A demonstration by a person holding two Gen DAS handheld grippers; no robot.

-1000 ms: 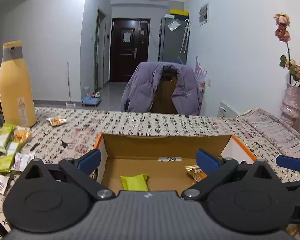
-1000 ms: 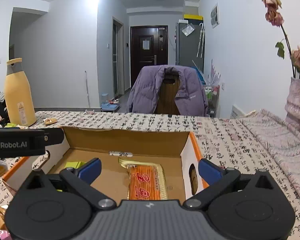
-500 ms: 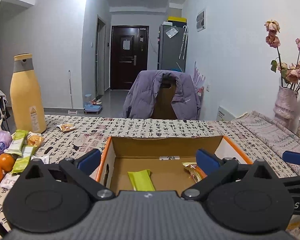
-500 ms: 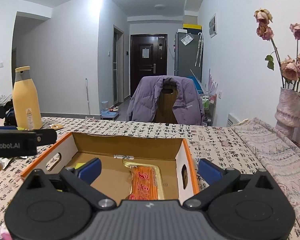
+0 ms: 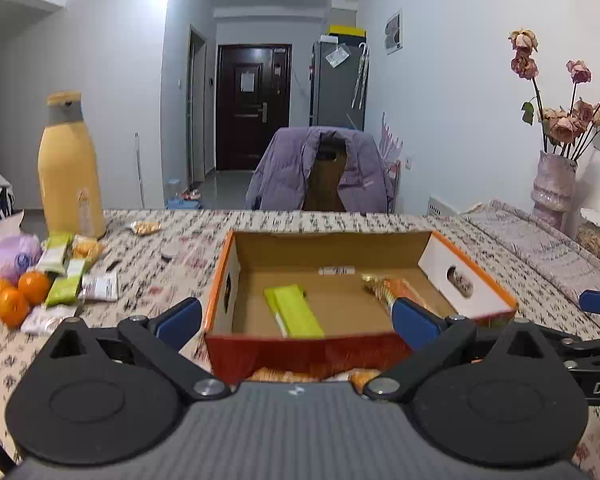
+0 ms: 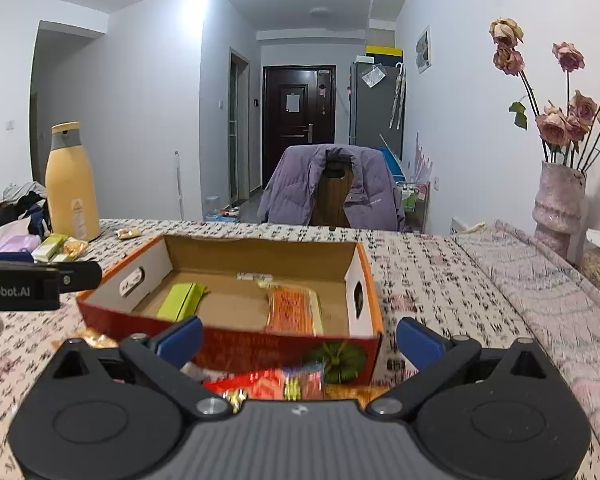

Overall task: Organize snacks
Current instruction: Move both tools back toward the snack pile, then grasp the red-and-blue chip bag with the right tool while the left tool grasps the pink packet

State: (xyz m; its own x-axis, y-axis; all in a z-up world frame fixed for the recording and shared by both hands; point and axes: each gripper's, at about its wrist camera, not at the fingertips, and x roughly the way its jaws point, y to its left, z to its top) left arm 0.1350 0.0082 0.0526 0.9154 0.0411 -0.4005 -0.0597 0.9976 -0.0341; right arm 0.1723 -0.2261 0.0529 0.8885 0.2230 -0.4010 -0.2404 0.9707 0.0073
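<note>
Black plastic left gripper (image 5: 296, 318) sits nearest in its own view, jaws spread wide, nothing between the blue pads; black plastic right gripper (image 6: 298, 338) the same, released and empty. Both hover just short of the near wall of the open orange-rimmed cardboard box (image 5: 300, 350), which rests on the table under a black-and-white patterned cloth (image 5: 172, 276).

Step in hand, as I judge it: between picks, both tools free above loose snacks at 6 o'clock of the box. Red-and-yellow snack packets (image 6: 278, 386) lie touching the box's near wall, partly hidden by the right gripper body; blurred, so type unclear. Next move likely calls for dropping one gripper onto one of these, closing on a flat edge, lifting over the wall.

Inside the box: flat lime-green wrapped bar (image 5: 294, 312) on the floor toward 9 o'clock, long orange packet with gold edges (image 6: 294, 308) toward 3 o'clock, well apart. Both lie flat, wrappers glossy.

More to sort at 10 o'clock of the box: green bars and pale sachets in a loose pile (image 5: 70, 276), three oranges (image 5: 16, 294) beside them. Farther, at 11 o'clock, a tall yellow bottle with grey collar (image 5: 70, 172), one small packet (image 5: 144, 227) near it.
</note>
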